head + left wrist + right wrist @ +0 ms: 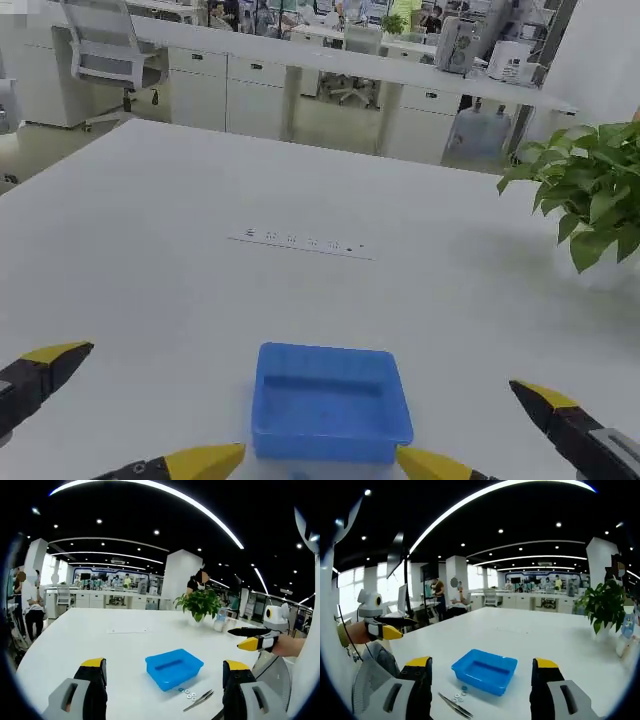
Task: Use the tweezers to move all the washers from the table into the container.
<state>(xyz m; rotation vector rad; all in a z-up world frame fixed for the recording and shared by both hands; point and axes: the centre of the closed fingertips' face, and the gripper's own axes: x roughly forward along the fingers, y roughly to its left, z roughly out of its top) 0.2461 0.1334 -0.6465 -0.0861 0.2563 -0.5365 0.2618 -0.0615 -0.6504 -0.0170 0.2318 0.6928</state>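
Left gripper (130, 405) and right gripper (485, 428) flank the bin (330, 400) at lower centre, fingers (205, 460) wide open and empty, seemingly poised for the tweezers (198, 700) beside the washers (189, 695).

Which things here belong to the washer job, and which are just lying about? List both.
For the job:
washers
tweezers, lying beside the washers
blue container

Just lying about:
potted plant
paper sheet
office chair, behind the bench
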